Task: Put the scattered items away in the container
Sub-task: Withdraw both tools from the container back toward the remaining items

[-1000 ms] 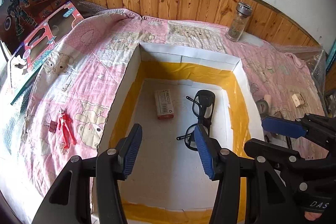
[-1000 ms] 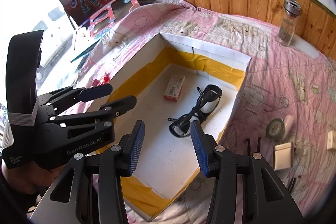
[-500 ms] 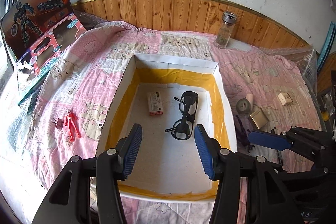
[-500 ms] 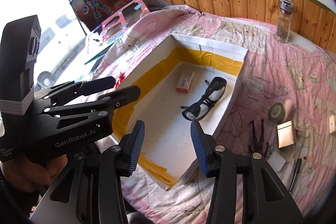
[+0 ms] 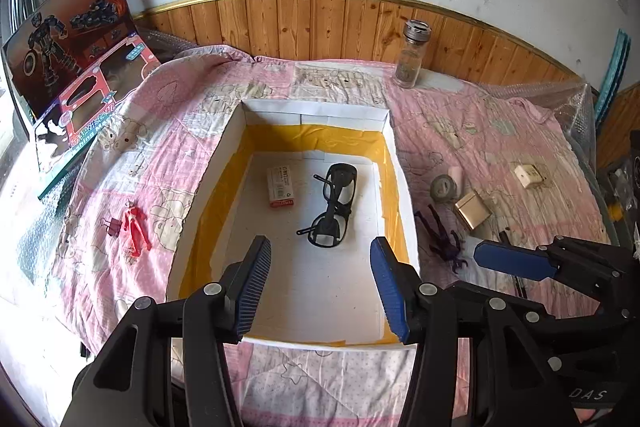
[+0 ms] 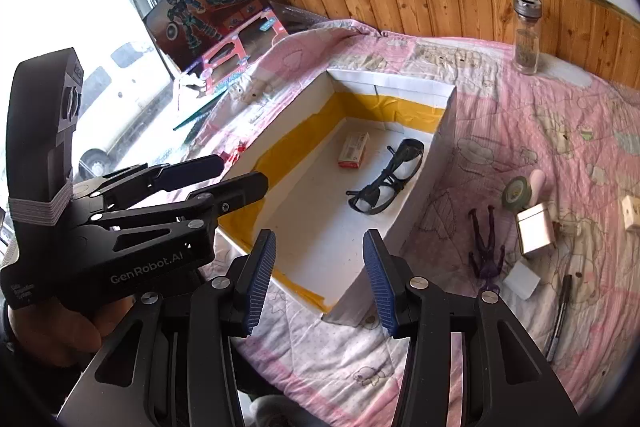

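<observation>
Both grippers held above the near end of the container (image 5: 224, 163), a white open box with yellow tape lining its inner walls, set on a pink quilt (image 5: 480, 123); left gripper (image 5: 320, 283) spread wide, nothing between its blue pads; right gripper (image 6: 318, 279) likewise spread and empty.

Inside the container: black safety glasses (image 5: 334, 203) lying folded on the white floor, and a small red-and-white carton (image 5: 281, 185) just beside them, towards the left wall; the two are apart, not touching.

Outside, left of the container: a red toy figure (image 5: 135, 229) flat on the quilt, with a dark red binder clip (image 5: 113, 226) just beside it.

Outside, right of the container: a dark purple toy figure (image 6: 486, 247) lying near the wall; a roll of tape (image 6: 516, 191) with a pink cylinder (image 6: 540, 183) touching it; a gold-coloured flat box (image 5: 474, 210); a white block (image 6: 521, 279); a black pen (image 6: 560, 311); a small cream wall-plug-like piece (image 5: 528, 175) (too small to identify properly).

At the back, a glass jar (image 5: 410, 55) with a metal lid, upright against the wood panelling; toy packaging (image 5: 68, 67) propped at far left.

A hand (image 6: 60, 327) grips the left gripper's handle, seen in the right wrist view.
</observation>
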`<state>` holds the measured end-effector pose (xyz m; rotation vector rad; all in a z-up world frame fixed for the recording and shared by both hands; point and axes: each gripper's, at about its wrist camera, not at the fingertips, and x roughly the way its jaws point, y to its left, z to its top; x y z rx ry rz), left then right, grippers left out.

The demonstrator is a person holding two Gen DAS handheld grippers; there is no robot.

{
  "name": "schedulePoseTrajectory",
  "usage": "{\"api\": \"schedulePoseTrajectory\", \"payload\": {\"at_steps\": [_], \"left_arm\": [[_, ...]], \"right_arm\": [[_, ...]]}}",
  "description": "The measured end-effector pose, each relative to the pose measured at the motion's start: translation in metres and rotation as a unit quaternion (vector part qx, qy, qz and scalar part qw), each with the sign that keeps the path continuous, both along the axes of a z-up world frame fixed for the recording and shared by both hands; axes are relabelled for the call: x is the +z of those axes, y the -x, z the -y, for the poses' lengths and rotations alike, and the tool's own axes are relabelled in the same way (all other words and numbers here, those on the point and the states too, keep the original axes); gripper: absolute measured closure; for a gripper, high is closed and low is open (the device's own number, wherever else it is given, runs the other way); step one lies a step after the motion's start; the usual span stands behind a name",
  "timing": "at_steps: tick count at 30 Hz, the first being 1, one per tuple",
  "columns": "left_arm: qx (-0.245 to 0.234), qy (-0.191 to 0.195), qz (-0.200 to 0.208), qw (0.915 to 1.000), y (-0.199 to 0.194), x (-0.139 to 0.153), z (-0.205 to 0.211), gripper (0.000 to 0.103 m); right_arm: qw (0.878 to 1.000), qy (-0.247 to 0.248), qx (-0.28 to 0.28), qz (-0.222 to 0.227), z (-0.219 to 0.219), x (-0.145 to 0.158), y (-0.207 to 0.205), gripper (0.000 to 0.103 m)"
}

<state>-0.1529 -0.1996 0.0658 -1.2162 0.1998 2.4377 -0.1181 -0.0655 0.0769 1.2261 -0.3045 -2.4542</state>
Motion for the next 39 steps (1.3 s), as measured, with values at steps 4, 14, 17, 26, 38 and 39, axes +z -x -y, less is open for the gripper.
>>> {"api": "schedulePoseTrajectory", "payload": {"at_steps": [4, 14, 17, 26, 38, 39], "left_arm": [[-0.007, -0.002, -0.002, 1.0, -0.011, 0.004, -0.006, 0.05], [-0.036, -0.003, 0.013, 0.9993, -0.043, -0.005, -0.035, 0.05], [-0.048, -0.002, 0.016, 0.9987, -0.05, -0.008, -0.047, 0.05], [-0.09, -0.002, 0.027, 0.9956, -0.069, -0.016, -0.09, 0.05], [-0.102, 0.01, 0.049, 0.9936, -0.068, -0.037, -0.124, 0.05], [-0.102, 0.011, 0.051, 0.9934, -0.067, -0.04, -0.127, 0.05]], "right_arm": [[1.0, 0.009, -0.005, -0.002, -0.007, -0.001, -0.013, 0.054], [0.999, 0.034, -0.033, 0.006, -0.041, -0.014, -0.048, 0.054], [0.998, 0.041, -0.044, 0.009, -0.054, -0.018, -0.057, 0.054], [0.995, 0.055, -0.082, 0.014, -0.093, -0.026, -0.076, 0.054], [0.99, 0.068, -0.116, 0.031, -0.13, -0.045, -0.08, 0.054], [0.99, 0.068, -0.119, 0.033, -0.132, -0.047, -0.08, 0.054]]}}
